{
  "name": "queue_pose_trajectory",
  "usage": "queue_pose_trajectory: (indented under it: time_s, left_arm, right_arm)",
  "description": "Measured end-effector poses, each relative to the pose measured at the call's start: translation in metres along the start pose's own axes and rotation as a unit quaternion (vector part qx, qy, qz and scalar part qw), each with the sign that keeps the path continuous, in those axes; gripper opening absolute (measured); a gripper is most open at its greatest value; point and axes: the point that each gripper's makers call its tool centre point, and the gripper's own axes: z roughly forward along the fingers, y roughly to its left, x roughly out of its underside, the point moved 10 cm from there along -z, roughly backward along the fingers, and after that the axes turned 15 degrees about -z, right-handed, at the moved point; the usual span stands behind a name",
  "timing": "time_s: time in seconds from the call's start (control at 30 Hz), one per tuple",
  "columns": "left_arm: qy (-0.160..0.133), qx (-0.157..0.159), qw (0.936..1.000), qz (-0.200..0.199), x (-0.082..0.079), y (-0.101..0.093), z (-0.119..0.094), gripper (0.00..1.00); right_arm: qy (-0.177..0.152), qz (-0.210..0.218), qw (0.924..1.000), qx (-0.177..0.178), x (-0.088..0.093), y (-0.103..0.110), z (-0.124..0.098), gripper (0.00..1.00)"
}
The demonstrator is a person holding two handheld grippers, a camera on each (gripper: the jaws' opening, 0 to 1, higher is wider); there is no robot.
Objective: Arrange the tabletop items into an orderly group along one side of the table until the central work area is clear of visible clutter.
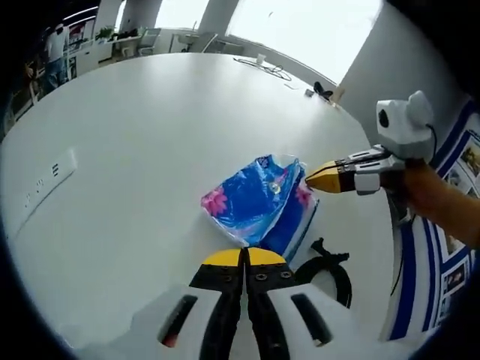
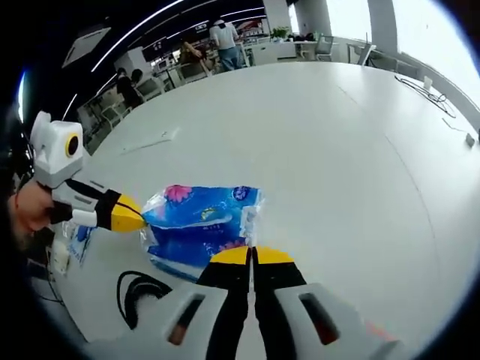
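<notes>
A blue flower-printed tissue pack [image 1: 259, 199] [image 2: 199, 225] lies on the white table [image 1: 142, 127] [image 2: 337, 150]. In the left gripper view my left gripper [image 1: 244, 257] is shut, its yellow tips right at the pack's near edge. My right gripper [image 1: 313, 180] comes in from the right, held by a hand, with its shut yellow tip against the pack's far corner. In the right gripper view my right gripper [image 2: 253, 256] is shut at the pack's near edge, and the left gripper [image 2: 135, 217] touches the pack's left end. Whether either pinches the wrap I cannot tell.
A black cable loop [image 1: 330, 270] [image 2: 139, 292] lies beside the pack near the table edge. A socket panel [image 1: 49, 180] is set into the table. Small packets [image 2: 71, 244] sit past the left gripper. Cables [image 1: 262, 67] lie at the far end. People stand in the background.
</notes>
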Motion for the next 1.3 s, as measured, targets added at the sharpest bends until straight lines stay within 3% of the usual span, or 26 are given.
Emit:
queue_pose_trajectory:
  time_s: [0.63,1.3]
  left_arm:
    - [0.0,-0.002,1.0,0.006,-0.0006,0.0023,0.0044,0.0]
    - [-0.002,0.009,0.9999,0.009,-0.0019,0.0018,-0.0026,0.17]
  right_arm:
    - [0.003,-0.004,1.0,0.005,0.0016,-0.0052,0.0023,0.02]
    - [-0.001,-0.001,0.9999,0.012,0.0027,-0.0067,-0.0034,0.15]
